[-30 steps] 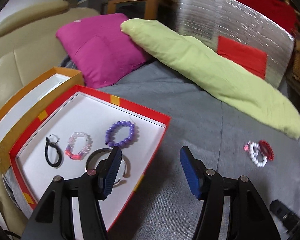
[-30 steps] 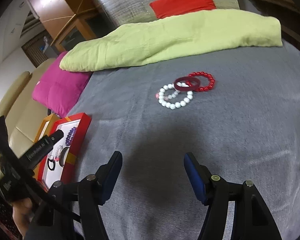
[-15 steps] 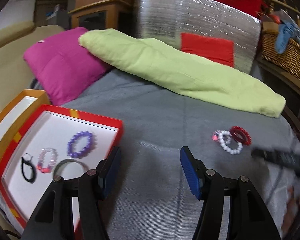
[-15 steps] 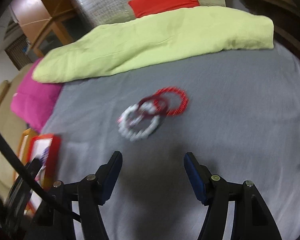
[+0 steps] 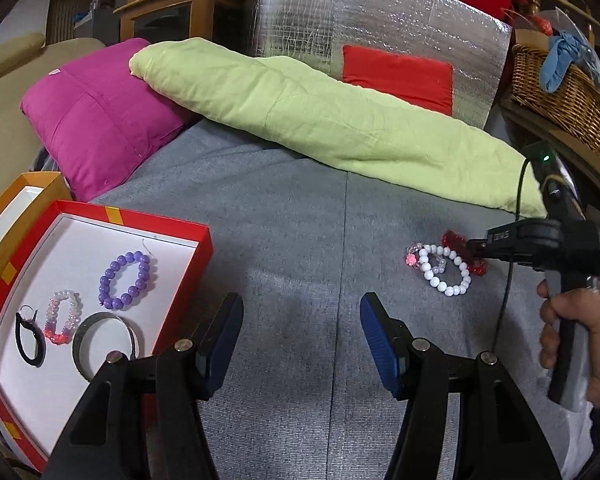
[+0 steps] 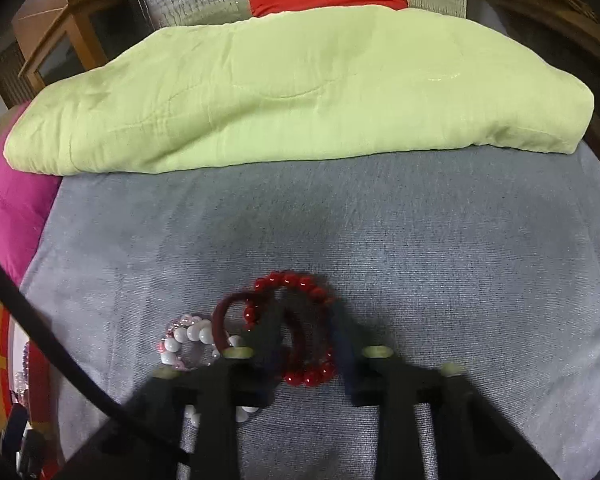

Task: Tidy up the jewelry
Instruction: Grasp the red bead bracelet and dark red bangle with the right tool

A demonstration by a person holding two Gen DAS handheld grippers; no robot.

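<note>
Right gripper [image 6: 306, 354] has swept onto bracelet cluster, jaws closing around red bead bracelet [image 6: 290, 284] and dark red band [image 6: 220, 312]; grip unclear through blur. Beads light, slippery, stretchy: pinch across strand. Left gripper [image 5: 300, 340] part-open, empty; tray [image 5: 188, 280] at its left.

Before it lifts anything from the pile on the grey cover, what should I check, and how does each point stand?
1. Right tongs reached the red bead bracelet: ok.
2. Right tongs shut: ok.
3. Only one piece gripped: cannot tell; the view is blurred, and the dark red band also lies between the fingers.
4. White bead bracelet apart from the pick: not ok, it overlaps the band.
5. Bare space in the red box: ok.
6. Left tongs open, empty: ok.
</note>
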